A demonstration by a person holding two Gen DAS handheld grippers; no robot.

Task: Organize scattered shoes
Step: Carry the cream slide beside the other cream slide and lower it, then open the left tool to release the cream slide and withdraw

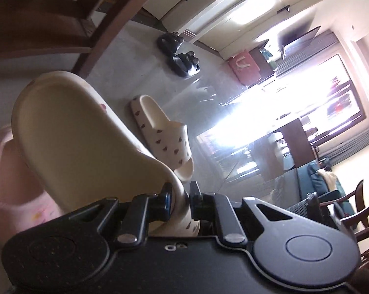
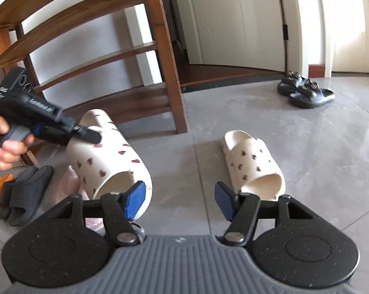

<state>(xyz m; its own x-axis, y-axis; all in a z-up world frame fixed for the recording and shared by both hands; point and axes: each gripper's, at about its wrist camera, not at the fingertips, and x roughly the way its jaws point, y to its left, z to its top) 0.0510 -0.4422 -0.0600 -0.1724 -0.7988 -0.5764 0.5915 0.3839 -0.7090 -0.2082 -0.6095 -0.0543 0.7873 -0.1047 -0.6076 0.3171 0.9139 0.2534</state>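
The held slipper (image 2: pixel 110 156) hangs off the floor, pinched at its upper edge between the jaws of the left gripper (image 1: pixel 179 198), which are clenched on the thin wall; its open toe points down toward the right gripper (image 2: pixel 179 201). The grip is on a narrow rim, so I judge the carry to the rack (image 2: pixel 98 56) should be smooth, with the sole set flat on a shelf before letting go, or the slipper may swing and slip. It is cream foam with small dark-red hearts. Its mate (image 2: pixel 253 164) lies on the floor just beyond the right jaws, which stand released with nothing between them. Black sandals (image 2: pixel 304 90) sit well beyond, near the door.
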